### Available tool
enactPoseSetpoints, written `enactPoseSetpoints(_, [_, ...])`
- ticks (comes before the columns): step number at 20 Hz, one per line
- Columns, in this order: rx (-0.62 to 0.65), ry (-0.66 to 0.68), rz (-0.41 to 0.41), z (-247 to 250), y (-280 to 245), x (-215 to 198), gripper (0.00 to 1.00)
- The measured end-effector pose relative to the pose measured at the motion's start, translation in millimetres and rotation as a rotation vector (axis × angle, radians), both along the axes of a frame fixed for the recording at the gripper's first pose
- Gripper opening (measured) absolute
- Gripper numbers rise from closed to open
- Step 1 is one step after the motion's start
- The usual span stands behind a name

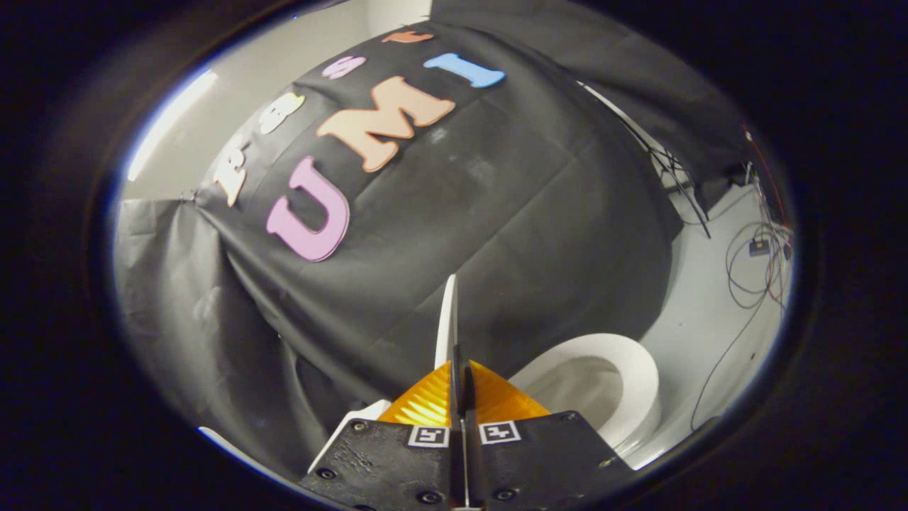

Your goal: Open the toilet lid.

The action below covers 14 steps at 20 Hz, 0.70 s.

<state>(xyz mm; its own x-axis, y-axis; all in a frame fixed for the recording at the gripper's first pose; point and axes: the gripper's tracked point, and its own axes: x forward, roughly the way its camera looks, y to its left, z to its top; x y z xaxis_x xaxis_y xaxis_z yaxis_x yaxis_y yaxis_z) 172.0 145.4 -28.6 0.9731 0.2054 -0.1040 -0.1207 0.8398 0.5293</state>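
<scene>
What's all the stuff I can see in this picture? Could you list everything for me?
toilet lid: one, white, raised edge-on, pinched between the fingers
toilet seat: one, white, beside the lid, beyond the fingers
toilet bowl: one, white, open inside the seat
black cloth: booth wall behind the toilet
cables: several, dark, on the pale floor past the toilet
hand-held gripper: one, black body, orange fingers closed on the lid's edge
</scene>
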Motion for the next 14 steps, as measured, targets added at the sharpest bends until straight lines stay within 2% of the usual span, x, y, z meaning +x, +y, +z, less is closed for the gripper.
enactPoseSetpoints(14, [-0.324,-0.055,0.085,42,106,-18,0.02])
